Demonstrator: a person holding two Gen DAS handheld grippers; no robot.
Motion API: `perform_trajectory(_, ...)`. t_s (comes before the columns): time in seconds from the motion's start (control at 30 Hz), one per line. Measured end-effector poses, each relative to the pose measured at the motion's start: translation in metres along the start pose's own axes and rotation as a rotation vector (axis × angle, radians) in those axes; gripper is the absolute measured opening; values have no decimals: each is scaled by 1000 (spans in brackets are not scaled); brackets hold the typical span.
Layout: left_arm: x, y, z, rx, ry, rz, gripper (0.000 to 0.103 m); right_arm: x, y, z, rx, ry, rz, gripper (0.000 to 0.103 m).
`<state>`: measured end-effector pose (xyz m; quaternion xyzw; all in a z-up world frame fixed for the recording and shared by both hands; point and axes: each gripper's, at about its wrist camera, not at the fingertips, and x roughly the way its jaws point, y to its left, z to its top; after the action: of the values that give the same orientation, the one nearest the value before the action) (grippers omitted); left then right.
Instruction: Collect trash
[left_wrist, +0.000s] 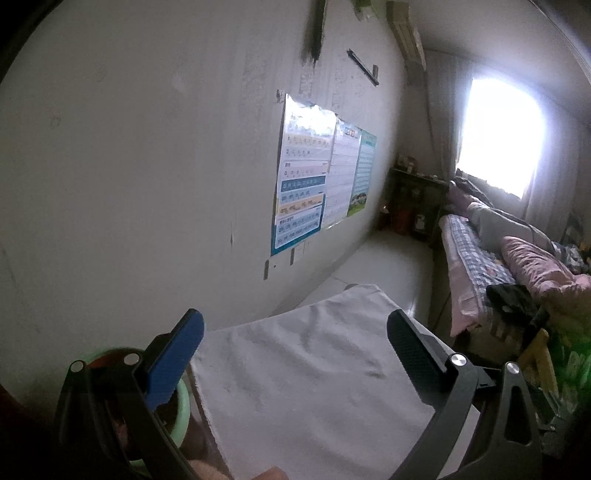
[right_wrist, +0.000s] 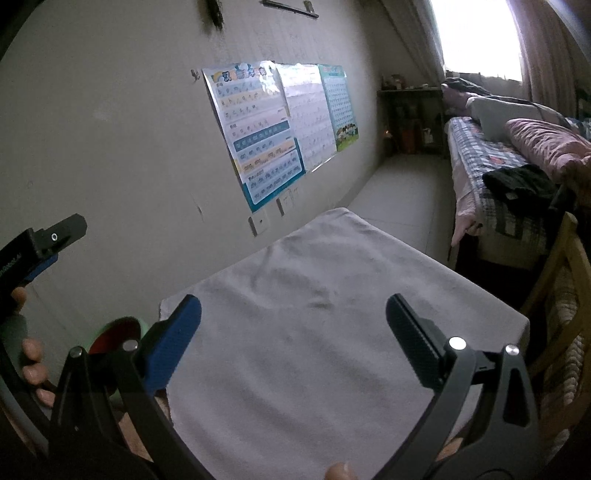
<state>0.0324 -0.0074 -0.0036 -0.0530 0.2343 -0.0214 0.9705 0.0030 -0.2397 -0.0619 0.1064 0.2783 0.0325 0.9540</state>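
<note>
I see my left gripper (left_wrist: 295, 354) with its fingers spread wide and holding nothing, hanging above the cloth-covered bench (left_wrist: 314, 369). My right gripper (right_wrist: 293, 339) is just as wide and just as empty over the same bench. The green bin (left_wrist: 181, 402) with its dark red inside sits down at the bench's left edge, against the wall; no loose trash shows on the cloth. Only my right view catches the left gripper's body and the hand (right_wrist: 31, 363) holding it. The wall posters (right_wrist: 258, 133) carry print too blurred to read.
</note>
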Motion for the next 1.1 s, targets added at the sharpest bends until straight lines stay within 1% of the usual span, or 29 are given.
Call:
perform_trajectory(0.23,0,3,0,3,9,0,95,0,4,-1,-17,4,3,99)
perform_trajectory(0.37,5,6,-2,-12,36,1,95,1,5,-2,-22,6,2,99)
perform_trajectory(0.6,9,7,-5,-14,54,2,95,2,5,-1,-26,14,-1,99)
perform_trajectory(0.7,10,7,-6,-15,64,-4,95,1,5,1,-29,17,-10,99)
perform_trajectory(0.8,10,5,-7,0,62,-2,95,-3,5,4,-27,13,-38,99)
perform_trajectory(0.93,9,2,-7,12,58,-4,95,-12,6,11,-30,-12,-76,99)
perform_trajectory(1.1,10,1,-8,16,63,-6,95,-18,7,16,-30,-23,-77,99)
